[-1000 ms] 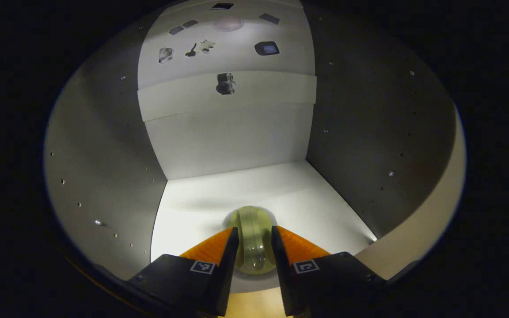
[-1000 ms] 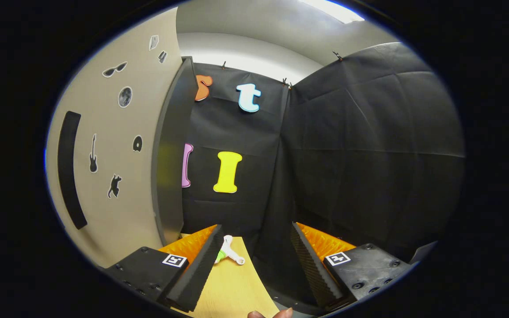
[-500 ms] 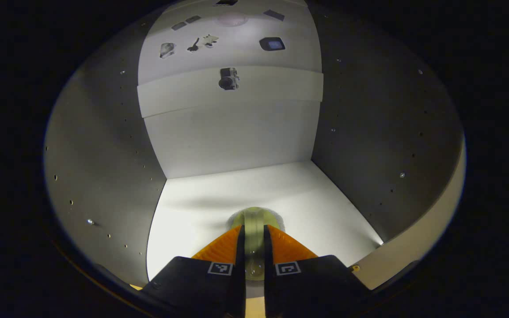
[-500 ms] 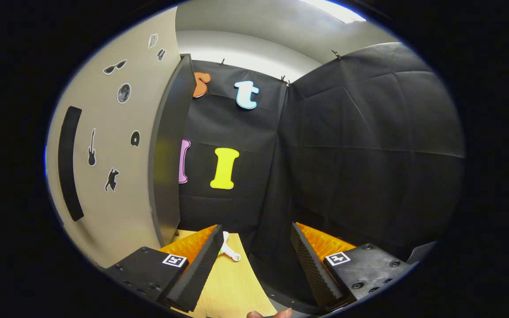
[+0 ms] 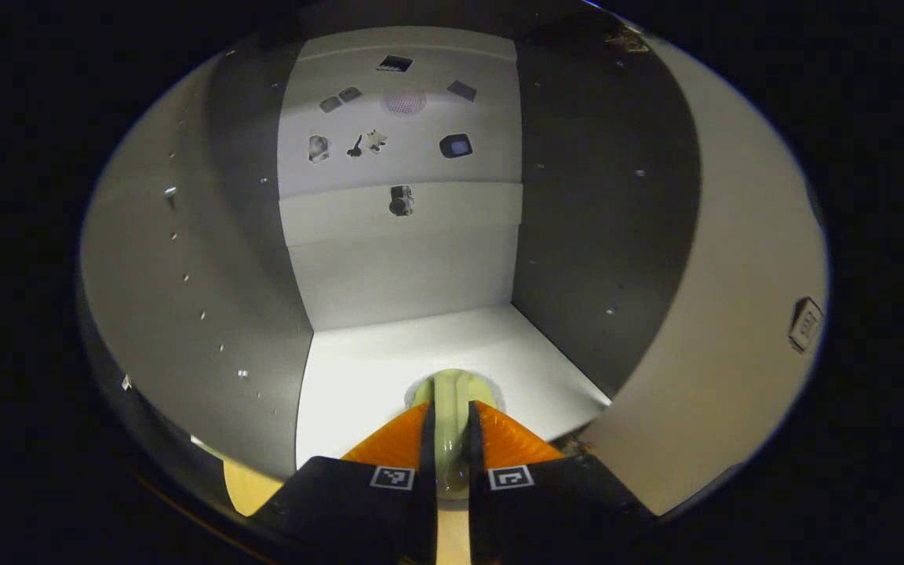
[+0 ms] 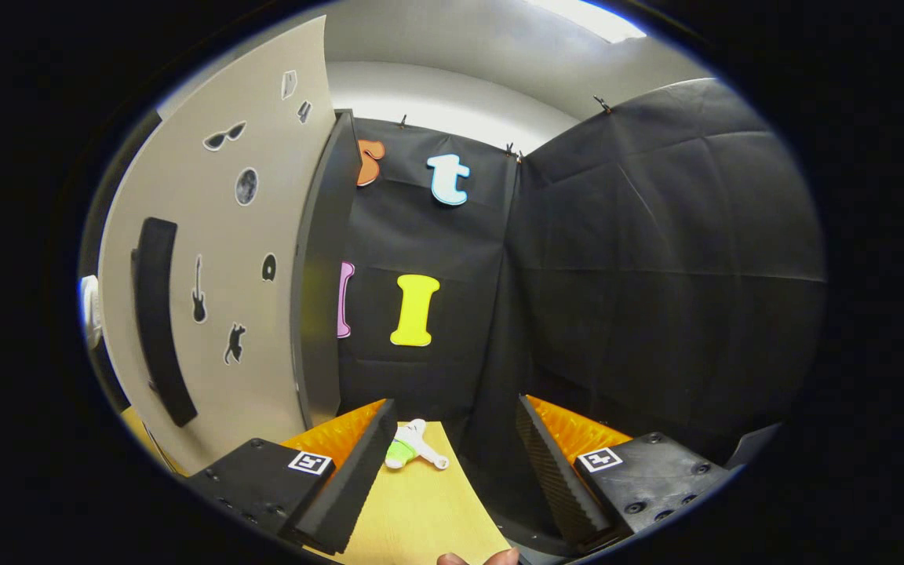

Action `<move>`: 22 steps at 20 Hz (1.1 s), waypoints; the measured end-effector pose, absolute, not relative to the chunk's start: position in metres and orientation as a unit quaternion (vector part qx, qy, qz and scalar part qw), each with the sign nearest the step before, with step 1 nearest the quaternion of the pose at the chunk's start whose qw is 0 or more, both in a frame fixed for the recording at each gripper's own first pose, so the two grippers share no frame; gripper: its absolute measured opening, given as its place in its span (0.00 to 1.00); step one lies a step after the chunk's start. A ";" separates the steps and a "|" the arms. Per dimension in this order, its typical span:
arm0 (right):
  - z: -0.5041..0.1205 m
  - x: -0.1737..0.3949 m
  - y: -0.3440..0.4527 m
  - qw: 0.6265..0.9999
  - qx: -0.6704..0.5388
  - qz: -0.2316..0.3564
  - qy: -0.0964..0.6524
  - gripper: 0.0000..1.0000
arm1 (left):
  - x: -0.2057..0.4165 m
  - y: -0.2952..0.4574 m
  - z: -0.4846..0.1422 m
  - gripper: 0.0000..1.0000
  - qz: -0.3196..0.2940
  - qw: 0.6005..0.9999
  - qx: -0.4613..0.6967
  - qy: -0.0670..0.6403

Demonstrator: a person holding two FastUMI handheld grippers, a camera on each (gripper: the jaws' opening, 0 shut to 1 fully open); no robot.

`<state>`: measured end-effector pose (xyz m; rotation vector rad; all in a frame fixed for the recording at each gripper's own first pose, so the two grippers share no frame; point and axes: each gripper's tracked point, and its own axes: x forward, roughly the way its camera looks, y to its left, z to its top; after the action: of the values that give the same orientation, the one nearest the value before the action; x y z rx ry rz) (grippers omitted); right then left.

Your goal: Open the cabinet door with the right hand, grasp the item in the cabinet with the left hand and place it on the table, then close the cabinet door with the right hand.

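Note:
A pale green, see-through round item (image 5: 452, 383) sits low at the front of the white cabinet floor (image 5: 389, 361), and my left gripper (image 5: 450, 410) is shut on it, both fingers pressed against its sides. The grey cabinet side walls (image 5: 209, 298) frame the left gripper view. In the right gripper view the beige cabinet door (image 6: 216, 259) stands open at the left, its long black handle (image 6: 160, 322) facing me. My right gripper (image 6: 456, 404) is open with nothing between its fingers, apart from the door and to its right.
The wooden table (image 6: 421, 510) lies under the right gripper, with a small white and green object (image 6: 413, 453) on it near the door's foot. Stickers dot the cabinet's back wall (image 5: 405, 267) and the door. A beige panel (image 5: 734, 314) borders the cabinet opening on the right.
My left gripper shut on the green item, then drew back toward the cabinet's mouth with it. The right gripper shifted slightly, and more of the door and handle shows.

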<state>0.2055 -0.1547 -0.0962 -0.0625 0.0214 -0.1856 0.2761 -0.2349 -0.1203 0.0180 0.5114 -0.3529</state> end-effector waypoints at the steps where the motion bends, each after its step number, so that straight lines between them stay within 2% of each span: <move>1: -0.094 0.204 -0.150 0.995 -0.028 -0.092 0.009 0.98 | 0.262 -0.231 -0.122 0.20 -0.176 0.952 0.012 0.250; 4: -0.090 0.200 -0.134 0.996 -0.008 -0.088 0.008 0.95 | 0.222 -0.220 -0.129 0.20 -0.178 0.953 0.014 0.244; 5: -0.088 0.199 -0.130 0.996 -0.007 -0.088 0.007 0.98 | 0.210 -0.217 -0.132 0.20 -0.178 0.955 0.013 0.238; 6: -0.086 0.197 -0.128 0.996 -0.010 -0.089 0.005 0.95 | 0.198 -0.213 -0.135 0.20 -0.177 0.956 0.016 0.233; 7: -0.084 0.196 -0.126 0.996 -0.014 -0.091 0.004 0.98 | 0.186 -0.209 -0.141 0.19 -0.175 0.957 0.020 0.231; 8: -0.082 0.195 -0.124 0.996 -0.017 -0.092 0.002 0.95 | 0.174 -0.207 -0.147 0.19 -0.172 0.958 0.020 0.228; 11: -0.076 0.193 -0.118 0.995 -0.011 -0.096 -0.003 0.97 | 0.138 -0.210 -0.171 0.20 -0.170 0.958 -0.001 0.232; 13: -0.073 0.194 -0.115 0.995 -0.007 -0.095 -0.008 0.95 | 0.118 -0.215 -0.190 0.20 -0.165 0.957 -0.011 0.238; 17: -0.067 0.197 -0.109 0.996 -0.008 -0.092 -0.014 0.98 | 0.093 -0.213 -0.232 0.20 -0.140 0.964 -0.008 0.228; 22: -0.070 0.203 -0.107 0.996 -0.009 -0.085 -0.013 0.98 | 0.056 -0.207 -0.311 0.19 -0.098 0.961 -0.023 0.259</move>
<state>0.2032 -0.1073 -0.0696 -0.0190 -0.0264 -0.1708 0.0564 -0.2069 -0.3106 -0.0468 0.5248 -0.1986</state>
